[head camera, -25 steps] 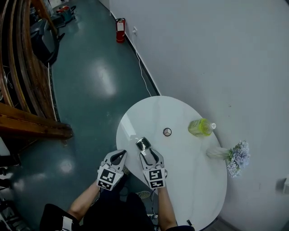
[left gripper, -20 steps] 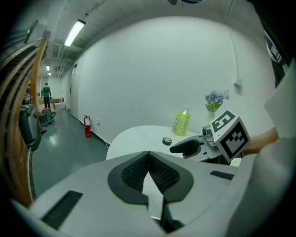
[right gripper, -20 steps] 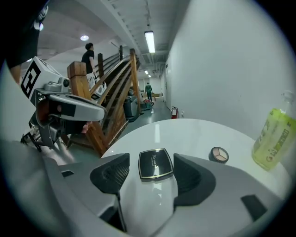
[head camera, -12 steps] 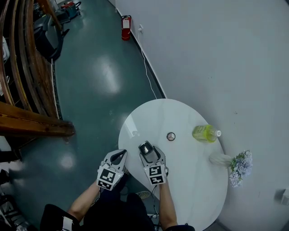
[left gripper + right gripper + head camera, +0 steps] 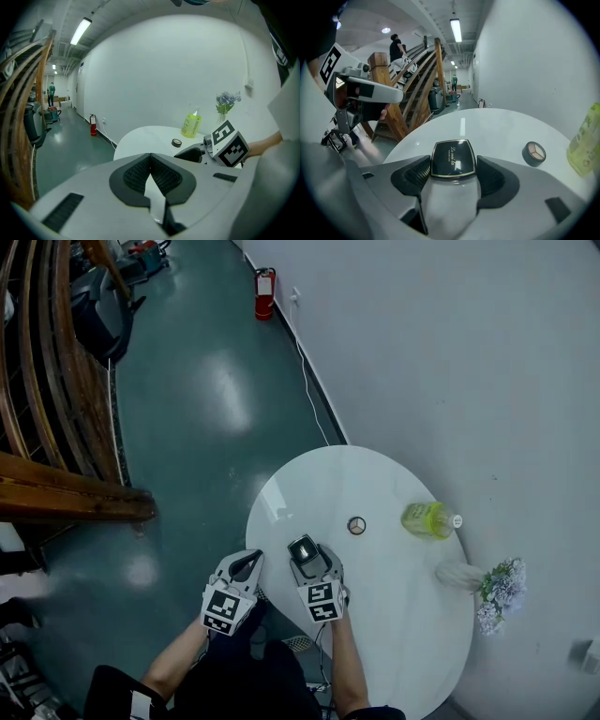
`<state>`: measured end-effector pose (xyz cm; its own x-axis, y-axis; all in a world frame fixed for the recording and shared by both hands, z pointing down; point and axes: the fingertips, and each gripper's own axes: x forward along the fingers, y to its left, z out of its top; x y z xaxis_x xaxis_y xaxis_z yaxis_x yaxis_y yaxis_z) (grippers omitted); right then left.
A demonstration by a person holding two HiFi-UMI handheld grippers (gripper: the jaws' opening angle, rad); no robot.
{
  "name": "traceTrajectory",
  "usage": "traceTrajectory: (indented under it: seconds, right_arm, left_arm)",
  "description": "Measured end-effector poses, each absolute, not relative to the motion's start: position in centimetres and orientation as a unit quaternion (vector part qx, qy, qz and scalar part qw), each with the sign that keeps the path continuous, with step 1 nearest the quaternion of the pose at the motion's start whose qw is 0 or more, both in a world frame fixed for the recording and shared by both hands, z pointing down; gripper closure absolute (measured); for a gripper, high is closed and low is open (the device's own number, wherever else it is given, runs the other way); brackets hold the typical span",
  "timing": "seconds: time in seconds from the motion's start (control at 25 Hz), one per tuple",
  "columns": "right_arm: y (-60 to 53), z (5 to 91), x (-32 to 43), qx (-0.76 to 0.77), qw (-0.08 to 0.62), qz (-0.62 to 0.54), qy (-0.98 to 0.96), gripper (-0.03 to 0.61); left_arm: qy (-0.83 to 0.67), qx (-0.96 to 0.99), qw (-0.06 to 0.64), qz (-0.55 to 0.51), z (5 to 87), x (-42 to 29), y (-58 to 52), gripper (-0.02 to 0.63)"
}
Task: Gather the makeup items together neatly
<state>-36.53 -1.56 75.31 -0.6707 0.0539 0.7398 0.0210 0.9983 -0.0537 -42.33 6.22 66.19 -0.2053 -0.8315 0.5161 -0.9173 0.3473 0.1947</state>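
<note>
Black compact [image 5: 453, 158] lies near the table [image 5: 375, 474] edge between right gripper's [image 5: 314, 559] released fingers; left gripper's [image 5: 150, 159] clenched, empty.

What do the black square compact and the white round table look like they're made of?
Black square compact: probably glossy plastic with a gold-coloured rim; its lid mirrors the light.
White round table: smooth polished top, perhaps lacquer or stone; it reflects a light streak.

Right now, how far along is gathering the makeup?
Nothing gathered yet. The black compact lies on the table between the right gripper's open jaws, apart from the round eyeshadow pot. The left gripper is shut and empty. Left to do: bring the two together.
</note>
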Motion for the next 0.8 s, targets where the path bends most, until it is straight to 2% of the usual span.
traceTrajectory:
  seconds: [0.8]
  right_arm:
    - [-2.4,74.1,-35.8,0.016,0.392,0.035,-0.919,0.285]
  left_arm:
    - [-0.775,0.570,0.257,0.089,65.1,-42.2,7.0,0.597]
